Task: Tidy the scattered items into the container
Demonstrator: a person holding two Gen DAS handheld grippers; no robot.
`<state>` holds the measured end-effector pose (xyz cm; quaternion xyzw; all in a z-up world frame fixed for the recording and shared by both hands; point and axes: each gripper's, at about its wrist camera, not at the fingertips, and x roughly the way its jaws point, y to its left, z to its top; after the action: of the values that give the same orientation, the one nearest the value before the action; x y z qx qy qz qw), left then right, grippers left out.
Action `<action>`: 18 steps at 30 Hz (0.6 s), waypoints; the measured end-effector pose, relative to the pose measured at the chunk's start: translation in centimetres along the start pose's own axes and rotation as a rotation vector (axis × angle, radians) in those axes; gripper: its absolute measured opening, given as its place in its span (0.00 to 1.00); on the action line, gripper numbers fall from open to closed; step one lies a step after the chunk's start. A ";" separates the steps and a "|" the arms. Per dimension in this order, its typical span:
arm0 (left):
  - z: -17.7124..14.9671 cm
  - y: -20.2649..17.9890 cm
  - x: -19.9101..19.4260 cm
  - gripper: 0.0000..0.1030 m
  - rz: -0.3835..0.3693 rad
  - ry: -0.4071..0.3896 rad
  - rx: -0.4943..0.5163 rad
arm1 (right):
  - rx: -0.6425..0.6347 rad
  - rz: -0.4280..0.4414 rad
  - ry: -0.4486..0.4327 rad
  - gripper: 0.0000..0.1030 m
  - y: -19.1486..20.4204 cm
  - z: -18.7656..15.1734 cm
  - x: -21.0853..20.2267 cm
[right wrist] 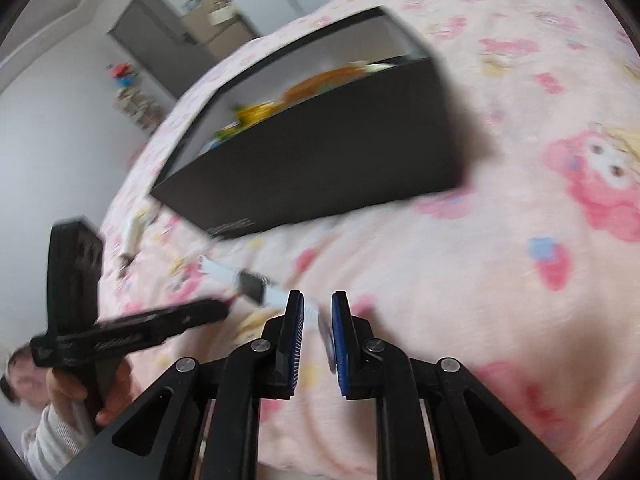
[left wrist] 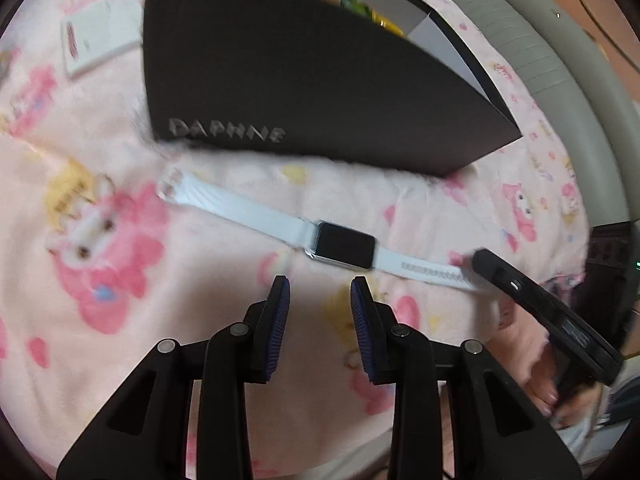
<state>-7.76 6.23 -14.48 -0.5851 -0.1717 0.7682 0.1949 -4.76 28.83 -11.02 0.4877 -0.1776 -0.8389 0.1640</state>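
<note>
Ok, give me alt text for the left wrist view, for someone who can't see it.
A white-strapped smartwatch lies flat on a pink cartoon-print blanket, just ahead of the open left tool. Behind it stands a black box with items inside; the right tool reaches the strap's end from the right.

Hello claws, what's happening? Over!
Both claws open, left claw, right claw. Watch flat on blanket, right claw at its strap end. Box behind. Nothing blocking.

One white smartwatch (left wrist: 344, 245), one black box (left wrist: 304, 80), one white packet (left wrist: 100, 34), two claws (left wrist: 320, 292)
</note>
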 end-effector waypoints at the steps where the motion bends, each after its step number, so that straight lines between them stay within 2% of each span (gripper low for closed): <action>1: 0.0 0.0 0.3 0.30 -0.006 0.004 -0.002 | 0.016 -0.013 0.001 0.11 -0.5 0.1 0.1; 7: 0.5 -1.6 1.7 0.30 0.046 0.027 0.063 | 0.041 -0.046 -0.022 0.11 -1.5 0.6 -0.3; 16: 0.3 -0.7 0.5 0.30 0.043 -0.010 0.045 | 0.036 -0.067 -0.075 0.12 -2.0 1.2 -1.7; 18: 0.1 -0.2 -0.1 0.31 0.056 -0.026 0.037 | 0.015 -0.058 -0.062 0.12 -1.5 1.0 -1.4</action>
<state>-7.81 6.37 -14.28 -0.5761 -0.1437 0.7839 0.1817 -5.12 30.97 -10.16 0.4675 -0.1745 -0.8567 0.1304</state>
